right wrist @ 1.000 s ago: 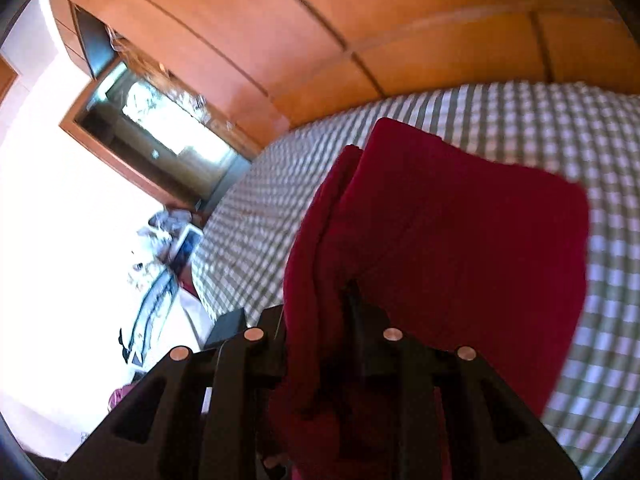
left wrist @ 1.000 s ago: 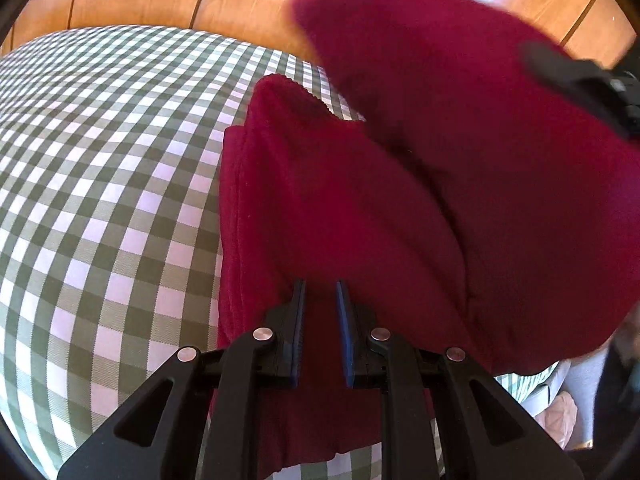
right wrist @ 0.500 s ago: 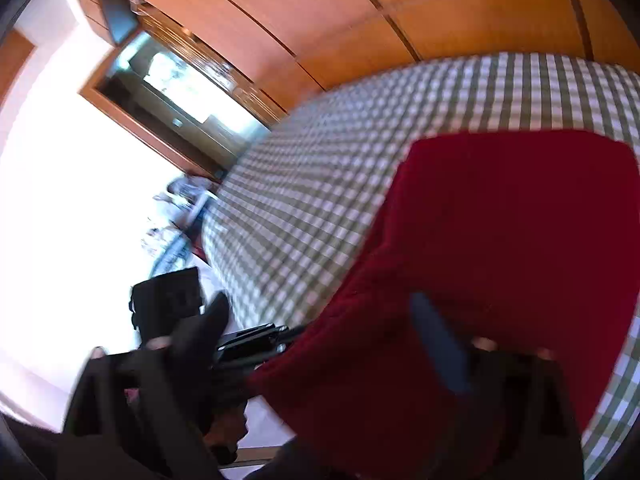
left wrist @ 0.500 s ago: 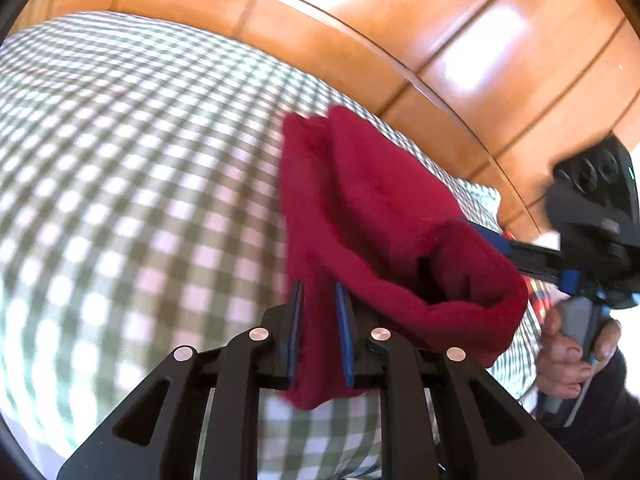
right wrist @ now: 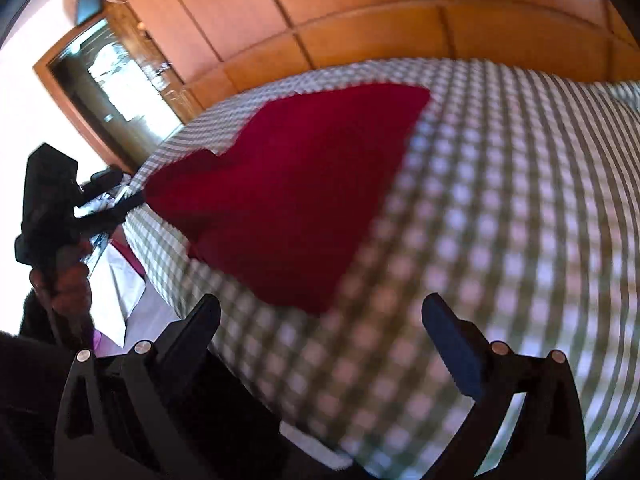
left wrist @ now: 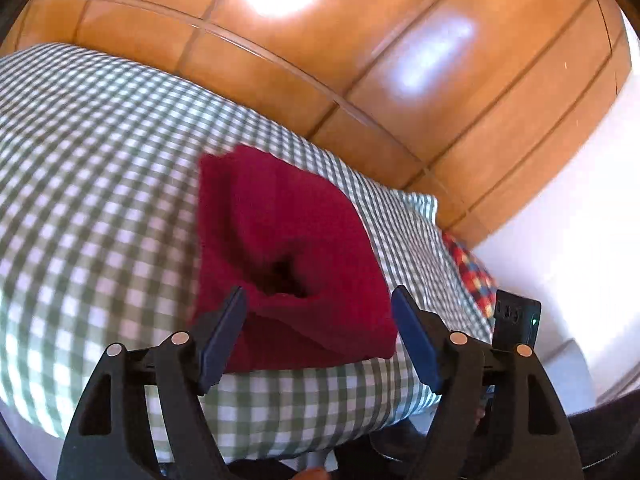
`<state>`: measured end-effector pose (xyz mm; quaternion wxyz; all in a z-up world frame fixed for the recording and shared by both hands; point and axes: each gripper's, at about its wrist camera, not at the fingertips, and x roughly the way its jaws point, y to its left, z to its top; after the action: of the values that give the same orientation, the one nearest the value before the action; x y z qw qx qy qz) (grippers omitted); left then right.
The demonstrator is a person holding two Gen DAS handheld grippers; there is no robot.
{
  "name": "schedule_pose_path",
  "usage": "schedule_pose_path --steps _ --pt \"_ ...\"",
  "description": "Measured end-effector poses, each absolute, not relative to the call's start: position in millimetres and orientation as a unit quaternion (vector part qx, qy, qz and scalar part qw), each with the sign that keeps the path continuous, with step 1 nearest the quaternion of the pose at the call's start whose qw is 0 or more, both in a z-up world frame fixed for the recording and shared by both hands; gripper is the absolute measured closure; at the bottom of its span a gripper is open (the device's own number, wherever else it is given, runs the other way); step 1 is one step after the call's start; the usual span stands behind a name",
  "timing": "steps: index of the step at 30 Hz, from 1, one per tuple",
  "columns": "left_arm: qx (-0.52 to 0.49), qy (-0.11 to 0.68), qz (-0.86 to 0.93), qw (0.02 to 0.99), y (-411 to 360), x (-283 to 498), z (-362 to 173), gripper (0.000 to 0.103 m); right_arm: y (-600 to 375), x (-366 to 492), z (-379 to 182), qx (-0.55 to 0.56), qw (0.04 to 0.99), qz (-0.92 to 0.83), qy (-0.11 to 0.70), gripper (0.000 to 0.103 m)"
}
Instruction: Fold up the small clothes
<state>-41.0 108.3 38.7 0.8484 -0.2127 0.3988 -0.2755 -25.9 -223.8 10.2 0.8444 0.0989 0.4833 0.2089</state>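
Note:
A dark red garment (left wrist: 280, 232) lies folded on the green-and-white check cloth (left wrist: 100, 200). An open pocket of fabric faces my left gripper (left wrist: 320, 320). That gripper's jaws are opening; the garment's near edge sits between them, and neither pad presses on it. In the right wrist view the garment (right wrist: 288, 184) lies ahead and to the left. My right gripper (right wrist: 322, 308) stands wide open above the check cloth (right wrist: 500, 200), with the garment's near corner just beyond its fingertips. The left gripper (right wrist: 120, 204) shows at the garment's far left corner, held by a hand (right wrist: 64, 280).
Glossy wooden wardrobe panels (left wrist: 400, 60) rise behind the check cloth. A multicoloured patterned fabric (left wrist: 472, 272) lies at the cloth's far right edge. A wood-framed mirror or doorway (right wrist: 104, 80) stands at the left. The cloth's front edge drops off close to both grippers.
Both grippers have opened and let go of the red garment, which now lies folded on the check cloth. The right gripper has swung away to the right; the left has drawn back and up.

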Motion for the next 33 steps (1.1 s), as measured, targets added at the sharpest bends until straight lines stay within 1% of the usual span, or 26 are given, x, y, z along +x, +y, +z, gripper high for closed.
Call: schedule_pose_path --steps 5,7,9,10,11,12,13,15,17,18,21,23,24,25,26,27,28,29,30,31,33 --pt "-0.191 0.431 -0.261 0.843 78 -21 29 0.030 -210 -31 -7 0.080 0.843 0.202 0.493 0.003" --pt "-0.178 0.436 -0.258 0.844 70 -15 26 0.041 -194 -31 -10 0.058 0.846 0.201 0.491 0.003" --pt "-0.156 0.434 -0.257 0.849 65 -14 26 0.072 -180 -24 -14 0.039 0.851 0.197 0.485 0.003" --pt "-0.147 0.433 -0.262 0.850 65 -13 25 0.079 -174 -22 -14 0.027 0.859 0.190 0.474 0.005" --pt "-0.145 0.429 -0.266 0.851 64 -15 27 0.085 -170 -20 -13 0.019 0.866 0.183 0.465 0.026" --pt "-0.149 0.422 -0.269 0.853 67 -15 29 0.087 -166 -17 -12 0.014 0.871 0.175 0.459 0.047" --pt "-0.160 0.410 -0.276 0.854 71 -18 33 0.087 -166 -15 -11 0.025 0.870 0.177 0.459 0.074" --pt "-0.182 0.380 -0.301 0.856 82 -29 43 0.088 -168 -18 -5 0.019 0.877 0.181 0.444 0.080" --pt "-0.159 0.370 -0.290 0.868 89 -40 42 0.088 -168 -25 -3 0.007 0.874 0.196 0.445 0.082" --pt "-0.156 0.379 -0.281 0.868 92 -41 35 0.088 -170 -27 -7 0.003 0.871 0.192 0.452 0.082" --pt "-0.170 0.450 -0.233 0.845 104 -34 -22 0.088 -172 -24 -28 0.015 0.858 0.185 0.479 0.082" --pt "-0.201 0.468 -0.219 0.832 112 -31 -49 0.088 -174 -23 -32 0.022 0.855 0.188 0.483 0.081" --pt "-0.214 0.464 -0.222 0.831 114 -31 -49 0.086 -176 -24 -31 0.023 0.854 0.191 0.483 0.079" --pt "-0.219 0.460 -0.227 0.830 114 -31 -45 0.085 -177 -24 -30 0.025 0.851 0.198 0.485 0.066" --pt "-0.223 0.454 -0.231 0.831 114 -31 -40 0.079 -180 -26 -29 0.031 0.847 0.212 0.487 0.045" --pt "-0.228 0.447 -0.237 0.832 115 -31 -34 0.072 -184 -28 -27 0.033 0.846 0.216 0.486 0.036" --pt "-0.231 0.441 -0.240 0.833 117 -31 -28 0.067 -189 -31 -23 0.030 0.847 0.217 0.484 0.023" --pt "-0.236 0.434 -0.241 0.835 119 -30 -21 0.057 -192 -34 -21 0.022 0.846 0.220 0.486 0.017" --pt "-0.243 0.425 -0.242 0.838 123 -29 -16 0.050 -198 -37 -20 0.018 0.843 0.221 0.490 0.015" --pt "-0.251 0.417 -0.245 0.838 126 -28 -11 0.049 -203 -40 -20 0.019 0.841 0.221 0.494 0.010" --pt "-0.270 0.405 -0.250 0.837 134 -21 -1 0.049 -229 -44 -14 0.031 0.837 0.212 0.504 0.008"
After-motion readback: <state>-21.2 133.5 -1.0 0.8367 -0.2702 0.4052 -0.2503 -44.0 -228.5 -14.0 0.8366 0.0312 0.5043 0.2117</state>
